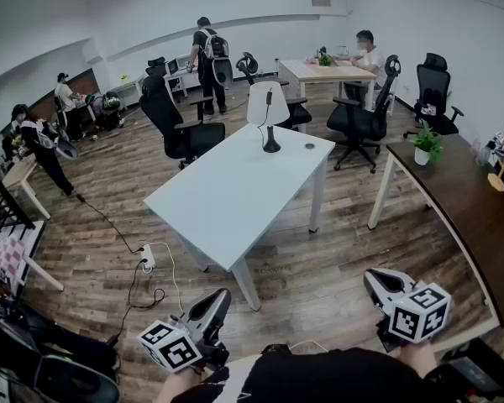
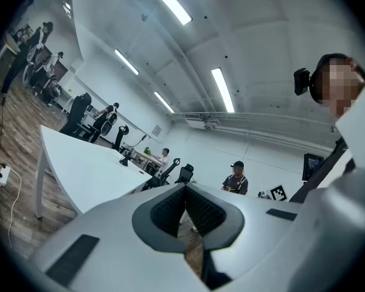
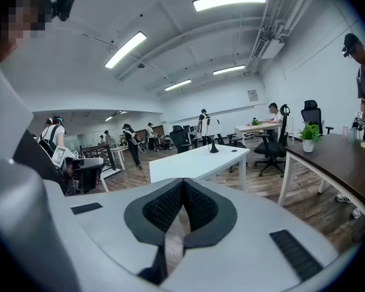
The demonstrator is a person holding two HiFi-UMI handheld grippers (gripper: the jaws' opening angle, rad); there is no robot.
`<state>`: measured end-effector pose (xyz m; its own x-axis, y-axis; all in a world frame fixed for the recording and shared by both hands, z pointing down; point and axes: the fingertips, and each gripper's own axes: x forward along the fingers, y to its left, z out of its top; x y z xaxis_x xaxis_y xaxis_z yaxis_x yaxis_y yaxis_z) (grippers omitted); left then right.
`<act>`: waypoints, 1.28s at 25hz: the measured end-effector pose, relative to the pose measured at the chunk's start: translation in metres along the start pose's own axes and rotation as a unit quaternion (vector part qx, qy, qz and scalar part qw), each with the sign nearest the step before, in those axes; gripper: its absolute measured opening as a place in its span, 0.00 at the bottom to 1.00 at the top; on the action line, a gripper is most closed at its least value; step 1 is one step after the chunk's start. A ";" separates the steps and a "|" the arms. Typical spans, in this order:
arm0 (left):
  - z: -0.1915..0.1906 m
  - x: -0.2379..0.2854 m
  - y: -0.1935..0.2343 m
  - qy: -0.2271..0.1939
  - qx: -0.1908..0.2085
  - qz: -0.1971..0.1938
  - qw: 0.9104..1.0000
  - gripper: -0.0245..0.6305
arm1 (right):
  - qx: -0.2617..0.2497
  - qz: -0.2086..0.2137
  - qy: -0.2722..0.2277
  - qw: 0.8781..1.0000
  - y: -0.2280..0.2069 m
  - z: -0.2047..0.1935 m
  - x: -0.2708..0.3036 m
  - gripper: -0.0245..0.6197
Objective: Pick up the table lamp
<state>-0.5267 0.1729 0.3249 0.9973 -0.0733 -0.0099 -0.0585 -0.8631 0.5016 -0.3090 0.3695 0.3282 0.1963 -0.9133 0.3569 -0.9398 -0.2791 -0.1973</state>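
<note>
The table lamp (image 1: 269, 116), with a white shade on a black stem and foot, stands at the far end of the white table (image 1: 227, 200). Both grippers are held low near my body, well short of the table. My left gripper (image 1: 218, 299) and my right gripper (image 1: 372, 280) are both shut with nothing between the jaws. In the right gripper view the shut jaws (image 3: 183, 184) point toward the table (image 3: 194, 160), with the lamp (image 3: 213, 143) small in the distance. The left gripper view shows shut jaws (image 2: 184, 190) and the table (image 2: 85, 169) off to the left.
Black office chairs (image 1: 181, 128) ring the table's far side. A dark desk (image 1: 462, 208) with a potted plant (image 1: 425, 143) runs along the right. A power strip (image 1: 148, 259) and cable lie on the wood floor at the left. Several people stand or sit farther back.
</note>
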 end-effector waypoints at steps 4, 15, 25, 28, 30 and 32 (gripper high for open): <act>0.000 -0.001 0.005 0.001 -0.003 -0.006 1.000 0.06 | -0.004 0.001 0.003 1.000 0.004 -0.004 0.006 0.06; 0.007 -0.010 0.018 0.005 -0.006 -0.013 1.000 0.06 | -0.004 -0.014 0.000 1.000 0.018 -0.001 0.013 0.06; 0.017 -0.010 0.042 0.019 -0.003 -0.032 0.999 0.06 | 0.034 -0.022 0.001 0.999 0.028 -0.007 0.044 0.06; 0.020 -0.011 0.045 0.021 0.030 -0.046 0.998 0.06 | 0.054 -0.027 -0.001 0.998 0.032 -0.013 0.055 0.06; 0.017 -0.015 0.055 0.023 0.047 -0.048 0.997 0.06 | 0.063 -0.028 0.000 0.998 0.037 -0.025 0.063 0.06; 0.013 -0.015 0.068 0.024 0.057 -0.049 0.997 0.06 | 0.069 -0.031 0.003 0.997 0.039 -0.037 0.072 0.06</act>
<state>-0.5462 0.1092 0.3480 0.9993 0.0364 -0.0116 0.0381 -0.9164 0.3986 -0.3420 0.3033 0.3796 0.2513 -0.8908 0.3786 -0.8785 -0.3741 -0.2971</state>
